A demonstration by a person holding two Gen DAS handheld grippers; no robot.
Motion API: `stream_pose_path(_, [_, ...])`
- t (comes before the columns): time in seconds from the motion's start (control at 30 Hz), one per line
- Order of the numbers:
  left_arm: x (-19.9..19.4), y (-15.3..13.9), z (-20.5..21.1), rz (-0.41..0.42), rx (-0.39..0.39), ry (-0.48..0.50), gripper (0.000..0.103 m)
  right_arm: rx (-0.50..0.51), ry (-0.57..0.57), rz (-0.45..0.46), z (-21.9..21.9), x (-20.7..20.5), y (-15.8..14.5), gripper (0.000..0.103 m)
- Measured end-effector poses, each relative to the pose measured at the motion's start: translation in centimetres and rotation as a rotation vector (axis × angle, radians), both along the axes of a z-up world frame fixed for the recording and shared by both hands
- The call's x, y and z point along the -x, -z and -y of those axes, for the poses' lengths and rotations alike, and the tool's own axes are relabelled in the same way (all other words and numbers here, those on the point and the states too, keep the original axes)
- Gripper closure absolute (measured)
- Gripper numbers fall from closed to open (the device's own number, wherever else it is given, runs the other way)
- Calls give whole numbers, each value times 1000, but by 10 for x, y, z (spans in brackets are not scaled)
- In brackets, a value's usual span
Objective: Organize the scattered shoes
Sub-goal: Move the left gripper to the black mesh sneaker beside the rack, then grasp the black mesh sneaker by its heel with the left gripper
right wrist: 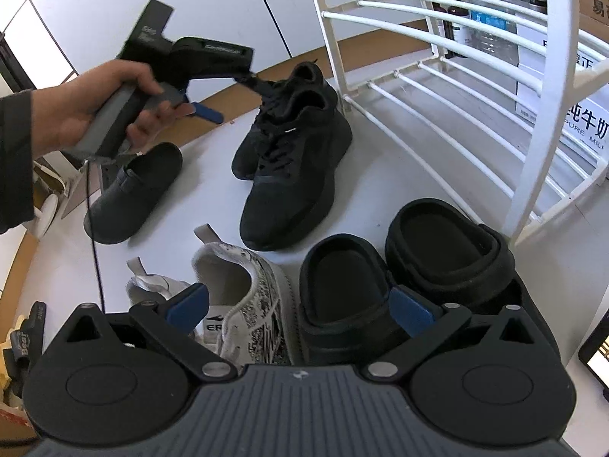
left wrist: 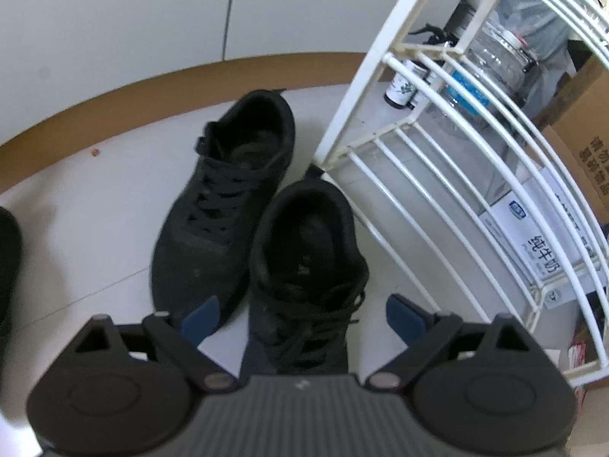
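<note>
The left tool [left wrist: 302,314] is hovering wide open over the nearer black sneaker [left wrist: 304,266], fingers either side of its laces, gripping nothing. That sneaker is lying just beside the foot of the white rack [left wrist: 437,175], with its partner [left wrist: 224,198] touching it on the side away from the rack. The right tool [right wrist: 300,308] is also gaping wide and empty, sitting above a white patterned sneaker [right wrist: 243,304] and a pair of black clogs [right wrist: 380,278] near the rack on the white floor [right wrist: 380,175].

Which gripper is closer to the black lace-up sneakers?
Left. The left gripper hangs open right over the nearer of the black lace-up sneakers; the right gripper hovers farther back, above a white sneaker and black slippers.
</note>
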State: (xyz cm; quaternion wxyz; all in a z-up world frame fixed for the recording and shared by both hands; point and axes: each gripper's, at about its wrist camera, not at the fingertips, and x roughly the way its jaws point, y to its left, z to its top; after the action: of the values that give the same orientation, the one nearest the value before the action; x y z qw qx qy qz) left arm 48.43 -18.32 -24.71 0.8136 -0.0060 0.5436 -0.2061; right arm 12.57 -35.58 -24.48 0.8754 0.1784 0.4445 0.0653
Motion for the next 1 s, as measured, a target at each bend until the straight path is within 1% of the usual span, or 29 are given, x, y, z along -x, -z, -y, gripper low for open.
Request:
stream_pose_path(0.07, [1, 8, 7, -1, -16, 16, 7, 1, 5, -6, 2, 0, 2, 0])
stream_pose_path(0.17, [4, 18, 15, 28, -65, 50, 7, 2, 12, -13, 5, 0, 3, 0])
stream_pose_path(0.3, [4, 30, 16, -3, -38, 48, 7, 6, 14, -22, 6, 1, 6, 0])
stream_pose_path(0.47, [5, 46, 25, -15, -63, 68, 7, 6, 18, -41, 7, 1, 11, 0])
stream_pose_path(0.63, [0, 60, 29, -17, -91, 40, 6, 19, 14, -45, 7, 1, 12, 0])
stream_pose_path(0.7, [-1, 66, 32, -18, -114, 46, 6, 25, 14, -50, 8, 1, 14, 0])
stream_pose_path(0.77, [-1, 70, 33, -18, -128, 51, 8, 29, 14, -57, 8, 0, 16, 0])
stream_pose_path(0.8, [-2, 72, 33, -19, -130, 47, 11, 29, 13, -59, 8, 0, 16, 0])
stream_pose_path(0.87, [-4, 76, 30, -18, -118, 39, 12, 31, 11, -63, 8, 0, 18, 0])
stream_pose_path(0.97, [-2, 77, 31, 9, -118, 52, 15, 36, 7, -70, 7, -1, 20, 0])
stream_pose_path(1.0, [-1, 76, 32, 17, -124, 59, 18, 37, 5, -71, 6, -1, 21, 0])
